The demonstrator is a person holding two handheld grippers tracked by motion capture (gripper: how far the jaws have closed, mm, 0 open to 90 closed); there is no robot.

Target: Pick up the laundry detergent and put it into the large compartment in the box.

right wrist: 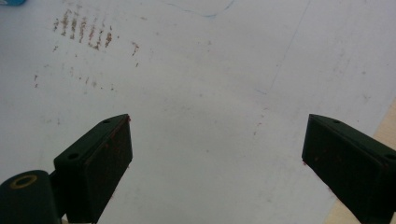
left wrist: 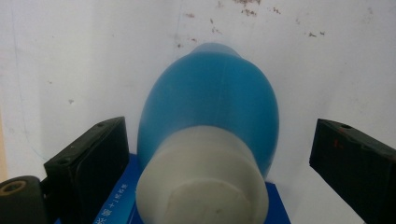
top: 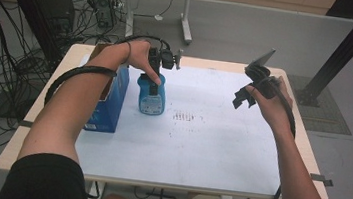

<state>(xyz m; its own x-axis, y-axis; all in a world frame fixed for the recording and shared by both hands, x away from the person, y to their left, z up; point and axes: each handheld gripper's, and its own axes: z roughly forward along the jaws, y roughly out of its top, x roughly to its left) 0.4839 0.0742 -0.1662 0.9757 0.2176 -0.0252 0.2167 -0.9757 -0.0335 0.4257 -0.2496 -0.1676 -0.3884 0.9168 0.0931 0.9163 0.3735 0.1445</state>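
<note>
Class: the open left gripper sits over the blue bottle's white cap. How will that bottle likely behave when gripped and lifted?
The bottle looks like smooth plastic bulging below its cap, so the jaws might slip. It stands upright, taller than wide, so a sideways nudge could tip it. Its fill level cannot be told.

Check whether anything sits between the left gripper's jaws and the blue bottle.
Nothing visible does. In the left gripper view the left gripper is open, its jaws to either side of the blue bottle and its white cap, with only gaps between. The blue box stands beside the bottle, outside the jaws.
</note>
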